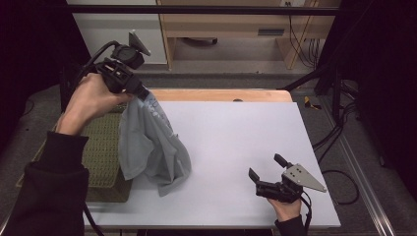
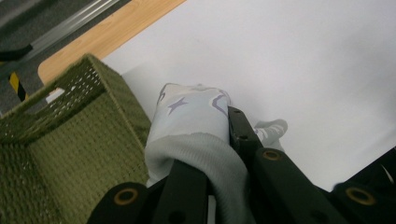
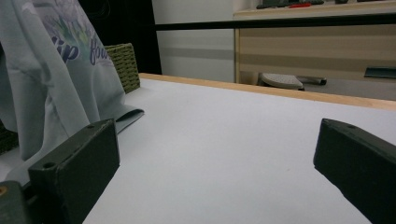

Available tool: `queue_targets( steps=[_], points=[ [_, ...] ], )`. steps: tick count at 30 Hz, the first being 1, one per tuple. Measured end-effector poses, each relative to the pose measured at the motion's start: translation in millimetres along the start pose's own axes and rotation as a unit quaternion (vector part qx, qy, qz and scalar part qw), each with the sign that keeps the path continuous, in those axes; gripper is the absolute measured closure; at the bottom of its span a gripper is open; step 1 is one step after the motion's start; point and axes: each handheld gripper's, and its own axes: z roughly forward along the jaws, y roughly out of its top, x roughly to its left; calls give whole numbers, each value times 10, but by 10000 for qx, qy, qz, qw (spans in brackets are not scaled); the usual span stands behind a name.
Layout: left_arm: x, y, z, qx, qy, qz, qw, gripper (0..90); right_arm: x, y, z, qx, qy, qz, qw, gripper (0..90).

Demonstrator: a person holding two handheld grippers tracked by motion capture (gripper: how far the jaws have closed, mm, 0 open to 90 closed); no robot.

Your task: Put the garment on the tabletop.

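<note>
The left tongs pinch a bunch of a pale grey shirt and hold it up over the left part of the desk. The shirt hangs from that grip in loose folds, its lower hem resting on the desk just beside the green woven basket. In the left gripper view the cloth is wadded between the two black jaws, which are pressed onto it, and the basket stands right next to it.

The step in hand looks like lifting the shirt out of the basket and bringing it onto the desk, probably to spread or fold it. The next move likely calls for the right tongs to come across and take a second corner or edge, so the cloth can be pulled flat; the hanging folds hide the hems, so picking the right edge will need care.

The left hand is raised, wrist bent, the gripper pointing down and toward the desk's middle. The right hand rests low at the near right edge, its tongs spread wide and empty, aimed level across the desk toward the shirt.
</note>
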Motion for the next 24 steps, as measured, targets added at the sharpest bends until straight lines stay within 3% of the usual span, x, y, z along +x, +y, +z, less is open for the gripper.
queue_targets(
  steps=[8,15,17,21,24],
  points=[
    [-257,148,67,-232,-74,299,9993,857,-8,7,-8,8,-1,32,10000,7],
    [-510,261,123,-282,-252,531,9979,857,4,-4,5,1,2,-2,10000,7],
    [-571,295,136,-267,-252,653,9972,857,22,-3,2,19,57,99,9999,7],
    [-680,358,170,-269,-268,814,9960,857,10,-13,7,39,52,-60,10000,7],
    [-764,406,200,-288,-346,883,9951,857,26,-10,-3,62,53,62,9999,7]
  ],
)
